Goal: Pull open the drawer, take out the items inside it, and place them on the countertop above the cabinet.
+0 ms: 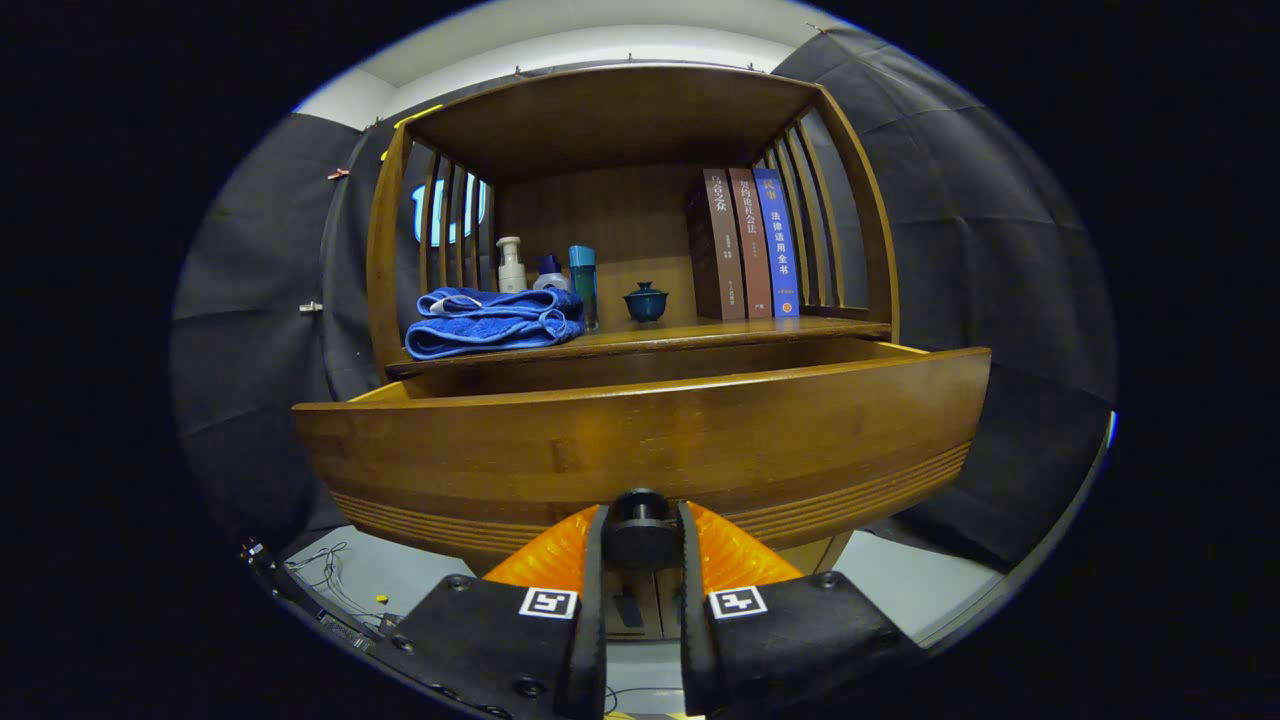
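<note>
the gripper point(641, 540) sits at the bottom centre of the frame, its two orange fingers point(545, 560) clenched on the dark round knob point(640, 528) of the drawer point(640, 450), one finger pressing each side of it. the drawer is pulled out toward the camera, its curved wooden front filling the middle of the frame, with grooved lines running along its lower edge. its inside is hidden behind the front panel, so i cannot tell what lies in it. above and behind the drawer, in the upper half of the frame, is the wooden cabinet point(385, 250) with slatted sides and a roof board. on its counter point(700, 335), at the left, lies a folded blue towel point(495, 322). just behind the towel stand a white pump bottle point(511, 266), a bottle with a blue cap point(550, 272), partly hidden, and a teal bottle point(584, 285). near the middle of the counter is a small dark teal lidded cup point(646, 302). to its right three books point(750, 243) stand upright, touching one another, against the right-hand slats. at the lower left of the frame some thin cables point(330, 570) lie on a pale floor.
</note>
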{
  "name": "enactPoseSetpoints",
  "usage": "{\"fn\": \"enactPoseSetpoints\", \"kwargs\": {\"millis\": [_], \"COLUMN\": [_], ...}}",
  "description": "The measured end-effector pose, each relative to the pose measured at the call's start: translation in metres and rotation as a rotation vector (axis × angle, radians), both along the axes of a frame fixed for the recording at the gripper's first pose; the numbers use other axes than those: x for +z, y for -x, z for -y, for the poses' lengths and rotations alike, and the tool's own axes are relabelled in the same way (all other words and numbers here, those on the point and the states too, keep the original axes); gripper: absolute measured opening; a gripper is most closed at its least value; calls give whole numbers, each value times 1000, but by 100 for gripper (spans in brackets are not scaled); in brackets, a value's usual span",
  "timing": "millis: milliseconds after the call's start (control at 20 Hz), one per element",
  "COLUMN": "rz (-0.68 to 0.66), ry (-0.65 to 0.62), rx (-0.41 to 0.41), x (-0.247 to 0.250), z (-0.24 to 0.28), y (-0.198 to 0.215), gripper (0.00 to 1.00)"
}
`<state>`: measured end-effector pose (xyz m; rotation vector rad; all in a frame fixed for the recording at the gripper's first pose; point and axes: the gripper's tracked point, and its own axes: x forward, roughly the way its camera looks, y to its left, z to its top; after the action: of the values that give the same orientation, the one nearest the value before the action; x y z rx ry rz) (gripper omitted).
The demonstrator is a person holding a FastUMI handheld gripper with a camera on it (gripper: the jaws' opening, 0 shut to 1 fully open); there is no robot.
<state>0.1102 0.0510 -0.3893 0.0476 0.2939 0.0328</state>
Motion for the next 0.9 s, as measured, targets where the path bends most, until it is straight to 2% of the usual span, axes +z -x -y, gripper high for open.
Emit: {"fn": "enactPoseSetpoints", "kwargs": {"millis": [900], "rz": [-20], "ry": [-7], "rx": [-2], "x": [-6], "z": [1], "y": [21], "gripper": [33]}}
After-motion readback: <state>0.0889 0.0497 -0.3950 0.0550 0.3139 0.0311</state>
